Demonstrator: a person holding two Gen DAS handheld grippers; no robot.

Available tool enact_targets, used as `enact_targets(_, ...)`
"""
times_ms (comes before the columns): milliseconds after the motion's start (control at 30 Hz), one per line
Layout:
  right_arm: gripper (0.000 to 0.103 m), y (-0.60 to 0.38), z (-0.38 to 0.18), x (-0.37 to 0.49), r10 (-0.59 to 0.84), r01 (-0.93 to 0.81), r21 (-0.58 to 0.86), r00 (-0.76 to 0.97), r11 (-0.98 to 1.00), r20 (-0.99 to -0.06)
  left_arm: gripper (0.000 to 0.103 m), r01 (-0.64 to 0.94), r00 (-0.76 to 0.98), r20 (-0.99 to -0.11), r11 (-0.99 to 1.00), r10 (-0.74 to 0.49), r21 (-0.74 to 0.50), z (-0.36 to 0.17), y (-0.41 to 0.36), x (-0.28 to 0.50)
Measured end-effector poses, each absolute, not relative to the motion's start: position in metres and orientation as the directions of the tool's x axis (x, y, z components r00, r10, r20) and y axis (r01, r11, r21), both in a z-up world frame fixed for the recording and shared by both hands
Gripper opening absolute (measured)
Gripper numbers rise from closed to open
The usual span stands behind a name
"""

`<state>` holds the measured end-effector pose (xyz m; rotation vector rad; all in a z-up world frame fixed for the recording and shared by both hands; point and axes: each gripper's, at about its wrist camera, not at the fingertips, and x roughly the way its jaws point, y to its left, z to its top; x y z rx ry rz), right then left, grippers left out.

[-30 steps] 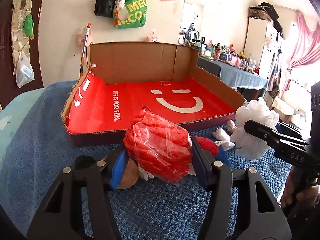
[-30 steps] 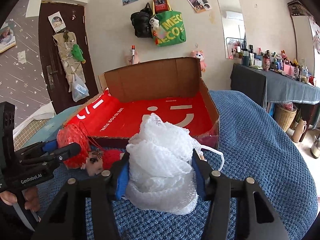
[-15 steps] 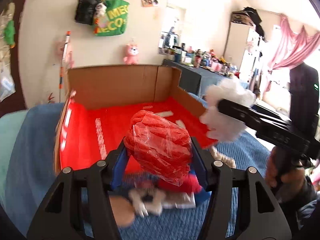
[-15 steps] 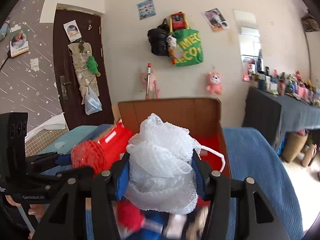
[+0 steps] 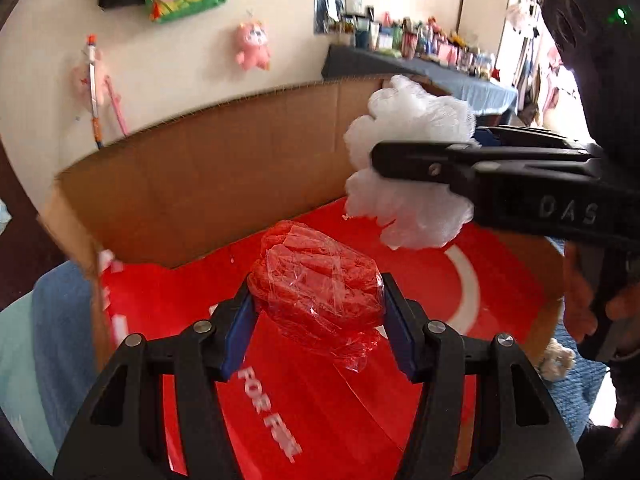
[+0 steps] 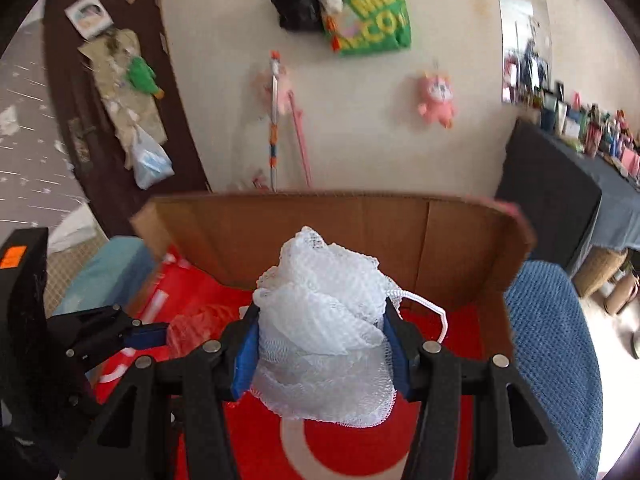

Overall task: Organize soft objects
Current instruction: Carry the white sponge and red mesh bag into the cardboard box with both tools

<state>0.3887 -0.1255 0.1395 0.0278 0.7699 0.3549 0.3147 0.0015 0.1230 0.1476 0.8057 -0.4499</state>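
Blue bedspread [image 6: 560,340] carried a red-lined cardboard box [image 5: 240,184] — nothing lay inside yet. Left gripper [image 5: 316,332] pinched the wrapped red puff [image 5: 316,292], right gripper [image 6: 322,354] the white puff [image 6: 324,320], both held above its floor — releasing remained.

- A lived-in bedroom in a home.
- A bed with a blue knitted blanket [image 6: 552,344] carries a cardboard box [image 6: 320,232].
- A pink plush toy [image 6: 436,100] and a green tote bag [image 6: 372,16] hang on the cream wall beside a black bag [image 6: 296,0].
- A dark brown door [image 6: 100,128] bears a hanging organizer with pockets.
- A cloth-draped counter [image 6: 580,184] along the wall is crowded with bottles and small jars.
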Motion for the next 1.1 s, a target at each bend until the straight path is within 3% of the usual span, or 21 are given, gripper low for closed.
enact_targets(433,0.056,-0.122,0.090,0.449,0.229,-0.221,0.123,0.560,0.968,-0.796,0.056,0.463,0.522,-0.819,0.885,-0.238,0.038,0.086,-0.020,0.381)
enact_targets(1100,0.062,-0.122,0.073,0.463,0.268,-0.220,0.178,0.506,0.959,-0.820,0.062,0.451,0.528,-0.815,0.892,-0.237,0.033,0.078,-0.021,0.378)
